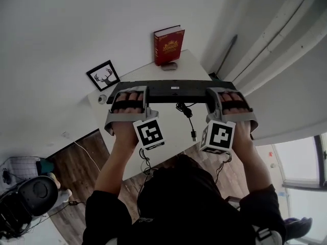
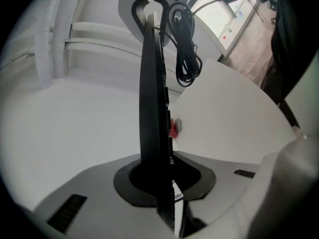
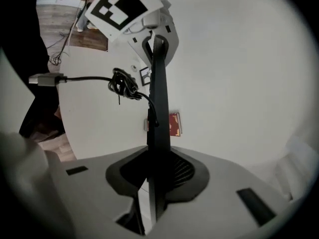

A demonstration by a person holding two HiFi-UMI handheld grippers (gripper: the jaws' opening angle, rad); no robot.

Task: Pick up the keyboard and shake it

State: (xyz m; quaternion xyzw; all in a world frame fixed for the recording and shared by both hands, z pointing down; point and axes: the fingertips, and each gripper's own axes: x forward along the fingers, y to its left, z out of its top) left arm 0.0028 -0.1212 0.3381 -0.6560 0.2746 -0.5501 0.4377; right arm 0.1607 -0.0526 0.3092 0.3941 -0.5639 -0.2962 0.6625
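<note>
Jaws of left gripper [image 1: 127, 95] and right gripper [image 1: 231, 97] pinch keyboard [image 1: 171, 91] ends, clear above table [image 1: 171, 117]

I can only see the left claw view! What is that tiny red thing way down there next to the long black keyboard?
Observer: In the head view it is a red hardcover book with gold print. It stands upright at the far edge of the white table, beyond the long black keyboard.
Operator: Ooh! Is anything else on the table that I can't see?
Observer: Yes. A black-framed picture of deer antlers sits at the table's far left corner, left of the book.
</note>
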